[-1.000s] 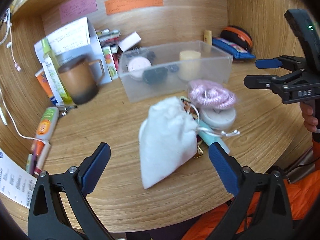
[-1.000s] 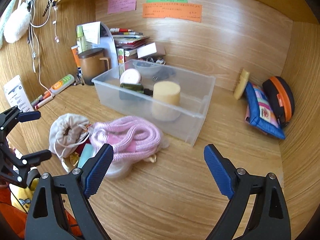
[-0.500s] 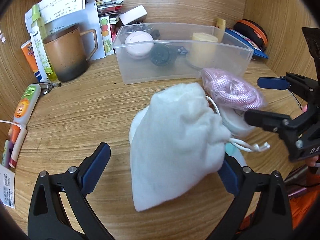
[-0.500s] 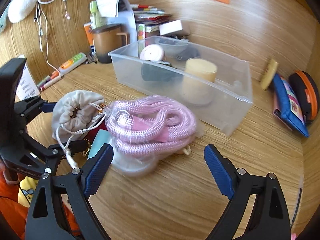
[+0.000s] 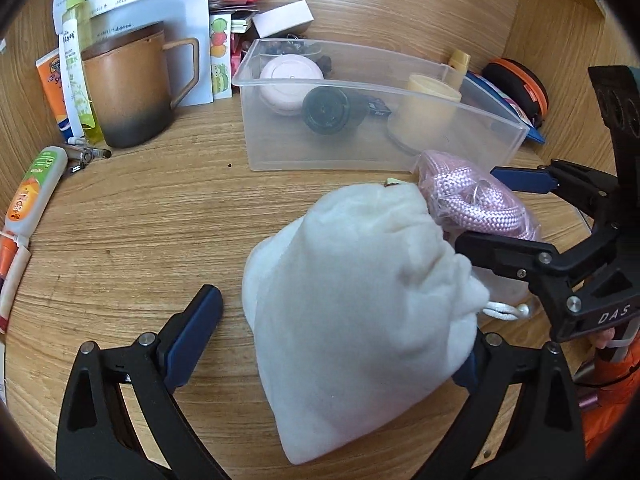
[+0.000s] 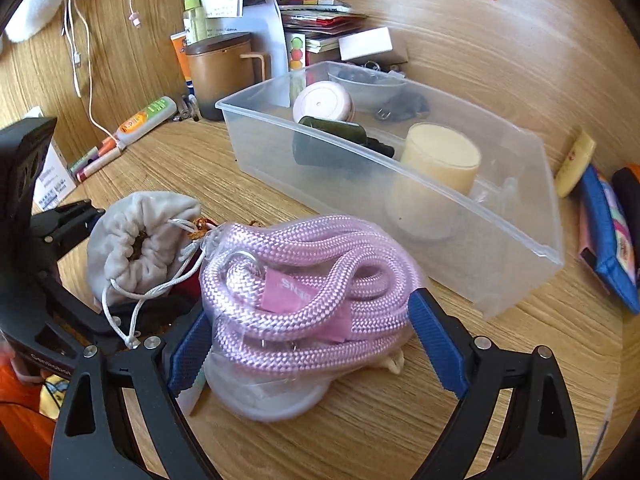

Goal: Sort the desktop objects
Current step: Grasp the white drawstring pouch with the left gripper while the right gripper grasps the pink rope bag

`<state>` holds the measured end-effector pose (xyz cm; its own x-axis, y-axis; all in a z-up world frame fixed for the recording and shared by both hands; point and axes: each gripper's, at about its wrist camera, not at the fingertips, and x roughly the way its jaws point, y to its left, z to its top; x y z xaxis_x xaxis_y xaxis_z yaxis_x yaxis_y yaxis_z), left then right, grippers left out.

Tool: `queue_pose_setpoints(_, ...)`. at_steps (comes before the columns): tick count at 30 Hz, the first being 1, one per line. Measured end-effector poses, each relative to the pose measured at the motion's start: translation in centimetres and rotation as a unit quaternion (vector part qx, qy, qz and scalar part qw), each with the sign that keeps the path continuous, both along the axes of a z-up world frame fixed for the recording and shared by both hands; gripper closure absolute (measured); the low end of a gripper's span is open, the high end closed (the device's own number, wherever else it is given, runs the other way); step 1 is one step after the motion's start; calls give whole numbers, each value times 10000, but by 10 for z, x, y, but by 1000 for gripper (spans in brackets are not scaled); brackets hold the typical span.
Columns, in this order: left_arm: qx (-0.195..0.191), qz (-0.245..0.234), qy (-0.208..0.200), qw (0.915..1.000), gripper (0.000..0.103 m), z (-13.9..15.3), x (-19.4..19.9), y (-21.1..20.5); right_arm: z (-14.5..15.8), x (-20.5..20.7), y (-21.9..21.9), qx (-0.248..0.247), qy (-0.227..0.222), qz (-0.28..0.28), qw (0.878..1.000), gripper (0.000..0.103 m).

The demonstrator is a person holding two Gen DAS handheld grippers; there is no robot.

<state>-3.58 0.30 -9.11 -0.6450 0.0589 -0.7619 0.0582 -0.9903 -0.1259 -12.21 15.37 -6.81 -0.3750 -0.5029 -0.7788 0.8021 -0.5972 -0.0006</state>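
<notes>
Both grippers have dropped in on the pile since a second ago. Left gripper (image 5: 324,344) stands with jaws apart around the pouch (image 5: 352,300), not yet pinching; right gripper (image 6: 312,344) likewise brackets the bagged rope (image 6: 304,276), pads just beside it. Beyond, at 12 o'clock, the bin (image 6: 520,248) already holds several items; pouch and rope remain to sort.

Two close downward wrist views, shared bin (image 5: 472,100)
</notes>
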Motion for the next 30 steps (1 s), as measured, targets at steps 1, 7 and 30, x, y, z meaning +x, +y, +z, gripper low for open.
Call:
queue_pose_setpoints(1, -5, 1, 23, 10000, 4, 0, 0, 0, 0, 0, -1, -3, 20, 44, 10000, 13)
queue_pose_setpoints(7, -46, -42, 153, 9999, 24, 4, 3, 1, 3, 9, -6, -58, 134, 354, 9993, 40)
queue_pose_setpoints(30, 205, 249, 546, 9980, 49, 28, 8, -19, 49, -22, 53, -834, 4, -409, 9957, 73)
